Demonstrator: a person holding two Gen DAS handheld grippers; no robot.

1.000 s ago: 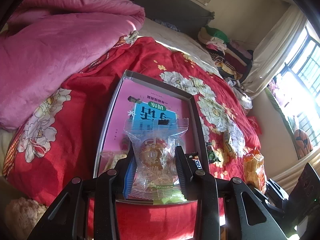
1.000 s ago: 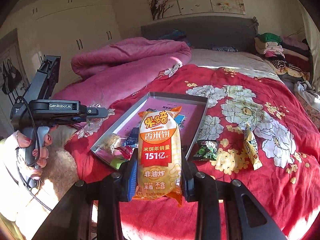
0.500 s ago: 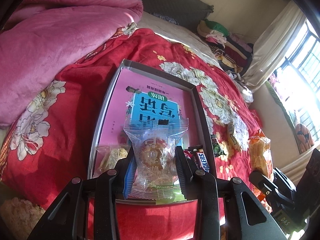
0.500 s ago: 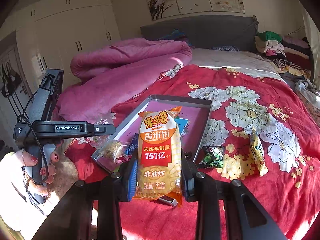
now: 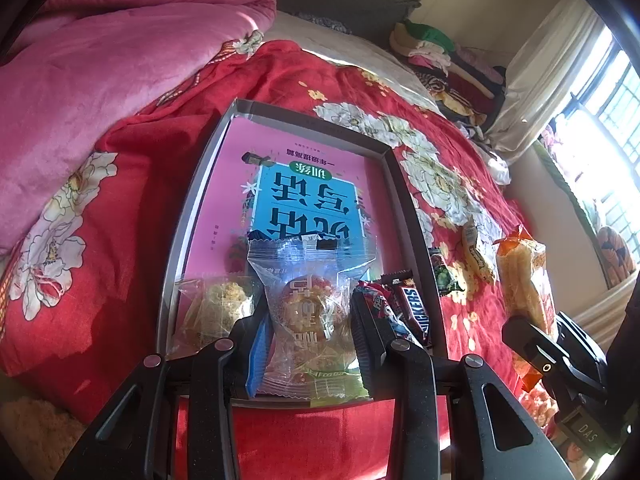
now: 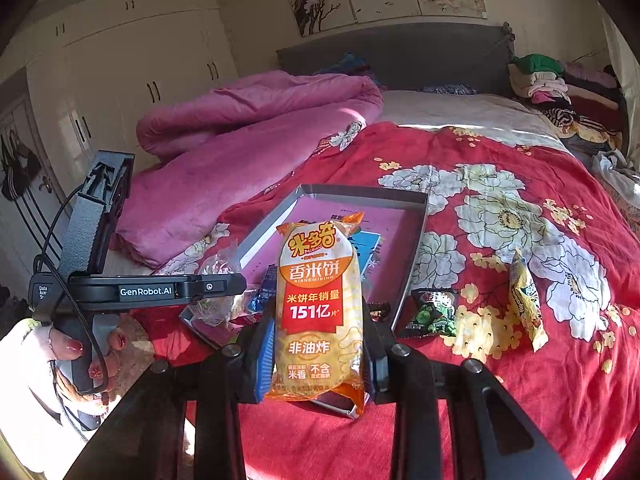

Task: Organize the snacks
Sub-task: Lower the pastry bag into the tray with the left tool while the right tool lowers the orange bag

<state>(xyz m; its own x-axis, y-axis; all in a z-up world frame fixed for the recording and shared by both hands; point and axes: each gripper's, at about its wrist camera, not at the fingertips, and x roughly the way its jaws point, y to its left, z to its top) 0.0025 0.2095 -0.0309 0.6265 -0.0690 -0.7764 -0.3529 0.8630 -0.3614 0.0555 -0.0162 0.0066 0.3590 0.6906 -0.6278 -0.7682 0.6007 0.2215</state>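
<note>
Bedroom, red floral bedspread [image 6: 500, 420] as work surface. Grey tray [image 5: 180, 232] collects snacks, near end filled. Right gripper [image 6: 318, 364] clamps rice-cracker pack [image 6: 316, 300] upright, waiting. Left gripper [image 5: 306, 336] pinches clear-wrapped pastry [image 5: 308, 308] over tray's near end, probably to drop it.

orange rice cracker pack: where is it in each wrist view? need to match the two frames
Left wrist: the orange rice cracker pack stands at the right edge, beyond the grey tray, clamped in the right gripper.
Right wrist: the same pack fills the bottom centre, upright between the right gripper's fingers, in front of the tray.
Shared landmark: the pink and blue book lying in the tray, also seen here.
</note>
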